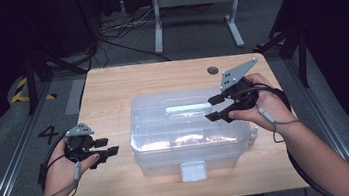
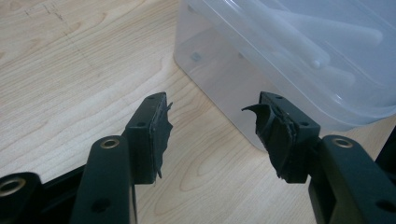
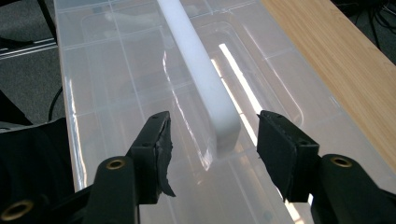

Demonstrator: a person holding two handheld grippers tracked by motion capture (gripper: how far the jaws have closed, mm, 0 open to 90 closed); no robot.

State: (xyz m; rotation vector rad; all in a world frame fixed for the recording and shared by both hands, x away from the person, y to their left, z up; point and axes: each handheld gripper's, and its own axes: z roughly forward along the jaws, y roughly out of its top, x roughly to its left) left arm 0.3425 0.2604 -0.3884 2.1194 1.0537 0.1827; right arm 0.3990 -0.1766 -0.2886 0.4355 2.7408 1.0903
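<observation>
A: Logging the right gripper (image 1: 221,106). It is hovering over the lid of the clear plastic box (image 1: 189,131), near the right end of the white handle (image 1: 188,109). In the right gripper view its jaws are standing wide, one on each side of the handle's end (image 3: 219,126), and the pads are not touching it.

B: And the left gripper (image 1: 102,151)?

A: It is resting low over the wooden table (image 1: 106,91), to the left of the box and apart from it. Jaws are gaping there too, nothing between them; its own view is showing the box's corner (image 2: 210,74) just ahead.

B: Where is the box sitting?

A: It is sitting mid-table, lid on, front latch (image 1: 193,170) facing the person and looking closed as far as I can tell. The handle is lying flat in its recess.

B: So how far along?

A: Judging it as early: nothing is being gripped or lifted. The right one is lining up on the handle; closing on it and raising it are remaining
</observation>
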